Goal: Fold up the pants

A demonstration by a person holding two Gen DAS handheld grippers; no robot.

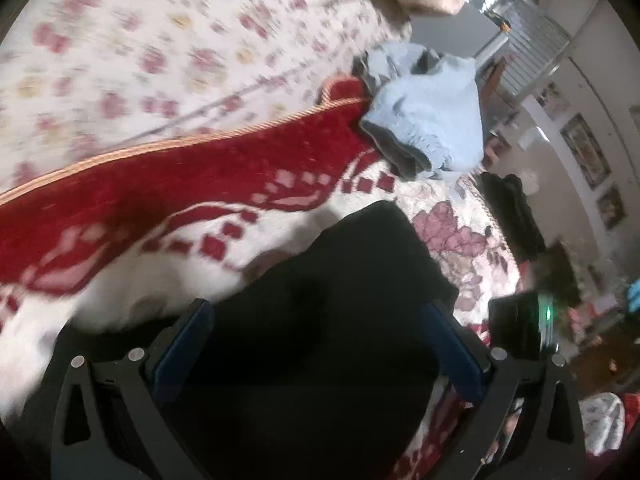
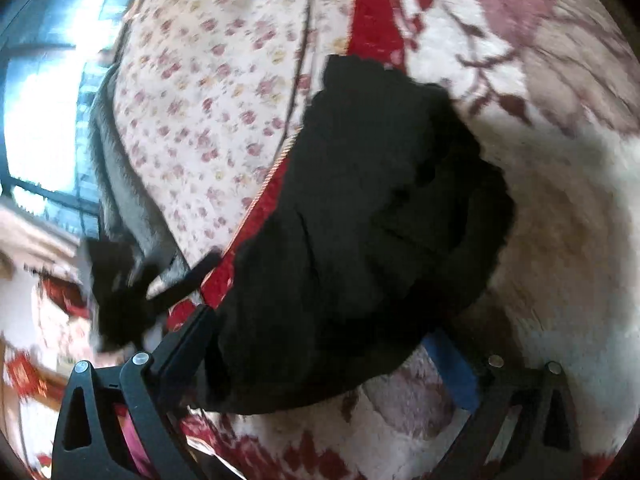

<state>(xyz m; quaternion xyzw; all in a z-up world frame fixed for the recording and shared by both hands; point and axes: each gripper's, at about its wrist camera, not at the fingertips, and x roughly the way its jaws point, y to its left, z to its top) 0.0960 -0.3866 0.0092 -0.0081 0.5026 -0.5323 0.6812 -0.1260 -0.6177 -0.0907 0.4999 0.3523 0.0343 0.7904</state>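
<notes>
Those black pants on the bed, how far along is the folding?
Partly done: the black pants already look bunched into a compact bundle on the red-and-white blanket. In hand: they lie between the open fingers of the left gripper and the right gripper. Left: flattening and squaring up; blur hides the folds.

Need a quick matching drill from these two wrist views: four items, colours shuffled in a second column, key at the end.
Items:
1. pants
2. crumpled garment by the blanket's far edge
3. wide blanket border
4. pads on the left gripper fingers

Colours:
A. dark blue
B. black
C. light blue
D. red with a gold cord edge

Pairs: 1-B, 2-C, 3-D, 4-A
</notes>
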